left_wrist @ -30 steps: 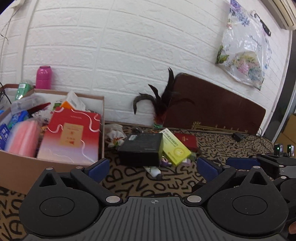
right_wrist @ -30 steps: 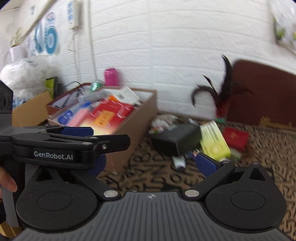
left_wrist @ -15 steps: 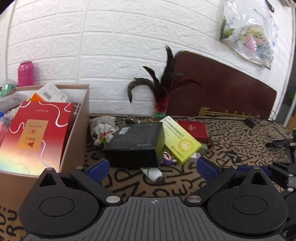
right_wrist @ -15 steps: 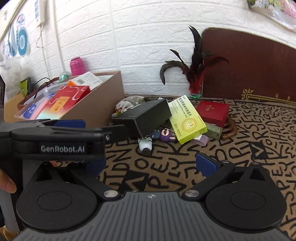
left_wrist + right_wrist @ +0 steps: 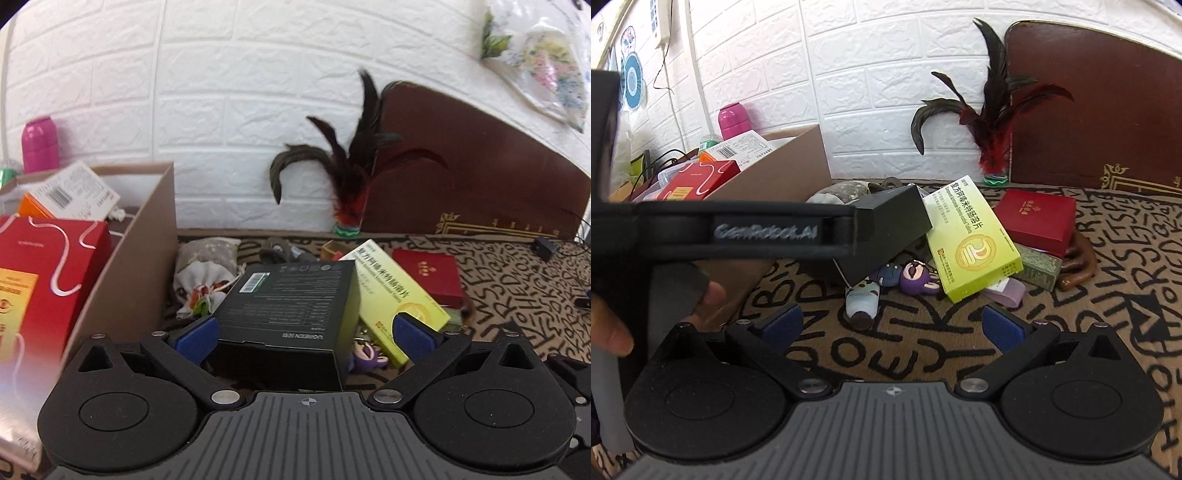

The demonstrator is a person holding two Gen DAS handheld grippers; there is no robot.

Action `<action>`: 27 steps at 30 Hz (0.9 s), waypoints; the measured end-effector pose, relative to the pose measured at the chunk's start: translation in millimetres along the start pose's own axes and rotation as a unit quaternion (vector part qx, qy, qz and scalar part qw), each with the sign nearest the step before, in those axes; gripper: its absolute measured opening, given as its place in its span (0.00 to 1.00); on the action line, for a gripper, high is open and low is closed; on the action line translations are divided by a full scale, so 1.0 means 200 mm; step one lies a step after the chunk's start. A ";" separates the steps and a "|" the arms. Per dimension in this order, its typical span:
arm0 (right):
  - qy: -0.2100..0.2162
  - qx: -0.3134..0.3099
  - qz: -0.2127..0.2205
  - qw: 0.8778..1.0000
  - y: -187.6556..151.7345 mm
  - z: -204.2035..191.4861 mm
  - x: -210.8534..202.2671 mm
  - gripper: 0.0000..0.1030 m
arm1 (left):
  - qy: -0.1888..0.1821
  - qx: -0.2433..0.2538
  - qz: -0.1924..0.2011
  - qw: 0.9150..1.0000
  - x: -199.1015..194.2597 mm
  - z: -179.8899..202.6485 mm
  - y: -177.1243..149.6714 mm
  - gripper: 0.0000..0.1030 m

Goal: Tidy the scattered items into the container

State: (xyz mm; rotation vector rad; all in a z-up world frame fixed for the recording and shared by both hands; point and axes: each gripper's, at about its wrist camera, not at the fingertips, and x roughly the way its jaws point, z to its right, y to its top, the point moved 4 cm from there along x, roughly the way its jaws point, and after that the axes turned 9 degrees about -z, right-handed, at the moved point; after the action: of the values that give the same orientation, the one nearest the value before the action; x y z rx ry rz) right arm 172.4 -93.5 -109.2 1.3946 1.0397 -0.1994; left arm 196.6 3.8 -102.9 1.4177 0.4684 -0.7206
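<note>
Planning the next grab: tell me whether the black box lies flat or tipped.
Tipped: the black box leans with one end raised, a small tube poking out beneath it.

A white embossed brick-pattern wall (image 5: 229,85) rises behind the table, whose brown cloth (image 5: 1126,295) bears black letters, with a dark brown board (image 5: 1089,110) leaning against the wall and a flowered plastic bag (image 5: 539,59) hanging above.
</note>
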 end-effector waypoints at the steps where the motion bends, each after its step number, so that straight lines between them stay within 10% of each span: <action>1: 0.002 -0.003 0.000 1.000 0.01 0.00 0.02 1.00 | 0.002 -0.004 -0.010 1.000 0.03 -0.01 0.00 1.00; 12: 0.040 -0.077 0.007 0.996 0.10 -0.06 0.20 0.96 | 0.008 0.038 -0.040 0.998 0.16 -0.04 0.04 0.96; 27: 0.057 -0.080 -0.005 0.995 0.16 -0.08 0.26 0.59 | -0.031 0.094 -0.051 0.994 0.10 0.02 0.04 0.73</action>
State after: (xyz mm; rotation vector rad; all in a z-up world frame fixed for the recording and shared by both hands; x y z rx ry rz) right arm 214.4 -48.7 -120.1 1.2675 1.1315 -0.0425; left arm 215.5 -2.6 -111.1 1.5492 0.4357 -0.9089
